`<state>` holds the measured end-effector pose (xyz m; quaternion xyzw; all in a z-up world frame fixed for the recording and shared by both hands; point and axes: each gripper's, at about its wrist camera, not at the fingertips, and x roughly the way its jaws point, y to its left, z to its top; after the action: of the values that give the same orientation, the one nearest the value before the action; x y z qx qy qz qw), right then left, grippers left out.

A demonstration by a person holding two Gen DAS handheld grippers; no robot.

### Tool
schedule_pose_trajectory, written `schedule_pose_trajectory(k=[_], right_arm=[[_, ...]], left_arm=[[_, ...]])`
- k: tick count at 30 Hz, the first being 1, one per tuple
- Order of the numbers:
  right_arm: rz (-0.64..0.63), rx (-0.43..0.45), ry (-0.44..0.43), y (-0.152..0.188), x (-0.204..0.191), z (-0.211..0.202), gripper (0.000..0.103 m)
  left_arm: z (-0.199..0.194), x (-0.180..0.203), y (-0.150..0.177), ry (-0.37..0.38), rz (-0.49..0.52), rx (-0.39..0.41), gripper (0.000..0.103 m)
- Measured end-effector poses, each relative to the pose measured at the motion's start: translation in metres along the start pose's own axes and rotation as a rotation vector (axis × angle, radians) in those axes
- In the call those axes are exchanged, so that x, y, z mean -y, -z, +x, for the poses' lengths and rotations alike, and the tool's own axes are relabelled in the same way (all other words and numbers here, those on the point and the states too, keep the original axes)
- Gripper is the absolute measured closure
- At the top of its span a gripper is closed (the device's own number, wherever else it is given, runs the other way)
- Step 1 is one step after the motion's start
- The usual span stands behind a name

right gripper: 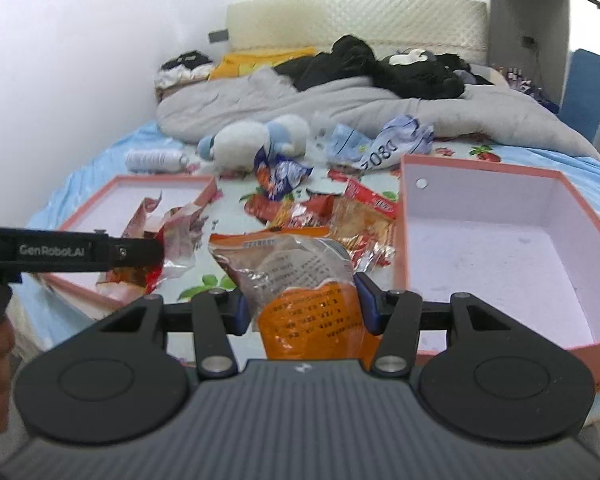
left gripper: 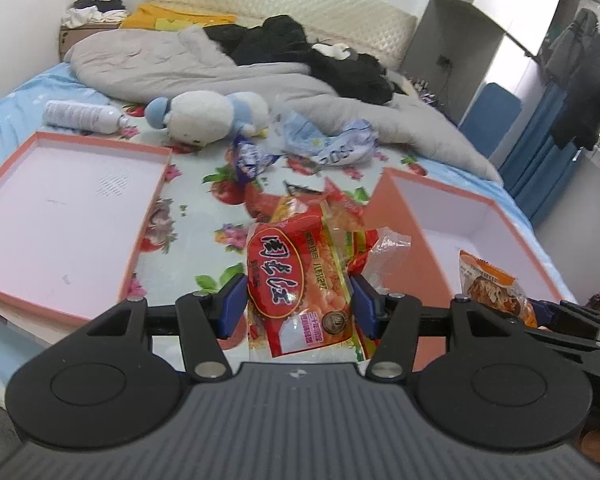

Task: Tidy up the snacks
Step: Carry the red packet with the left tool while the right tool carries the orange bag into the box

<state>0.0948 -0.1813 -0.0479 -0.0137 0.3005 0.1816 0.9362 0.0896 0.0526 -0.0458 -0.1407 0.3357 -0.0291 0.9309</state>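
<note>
both tools grip a snack above the floral bedsheet (left gripper: 188,208): the left gripper (left gripper: 296,304) clamps a red plastic packet with black script (left gripper: 296,280), the right gripper (right gripper: 302,308) an orange-and-clear crinkled wrapper (right gripper: 296,280). the carry step is in hand; next, i judge, each goes into the deep pink-rimmed cardboard box (right gripper: 500,248). the packets' lower ends are hidden.

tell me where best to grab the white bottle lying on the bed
Grip the white bottle across its round body near the middle, coming down from above. It lies on its side on the bedsheet, cap toward the plush toy, so the jaws should span its width, not its length.
</note>
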Motion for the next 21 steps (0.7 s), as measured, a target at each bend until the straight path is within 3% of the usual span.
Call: schedule_pose_trajectory(k=[10,21], right_arm=[[0.059,0.068,0.104,-0.002,0.035,-0.047,0.049],[0.094,0.103,0.219,-0.007,0.091,-0.057,0.049]], left_arm=[[-0.011,0.053,-0.006,0.084,0.068,0.024,0.042],[0.031,0.127,-0.022,0.204,0.19,0.008,0.042]])
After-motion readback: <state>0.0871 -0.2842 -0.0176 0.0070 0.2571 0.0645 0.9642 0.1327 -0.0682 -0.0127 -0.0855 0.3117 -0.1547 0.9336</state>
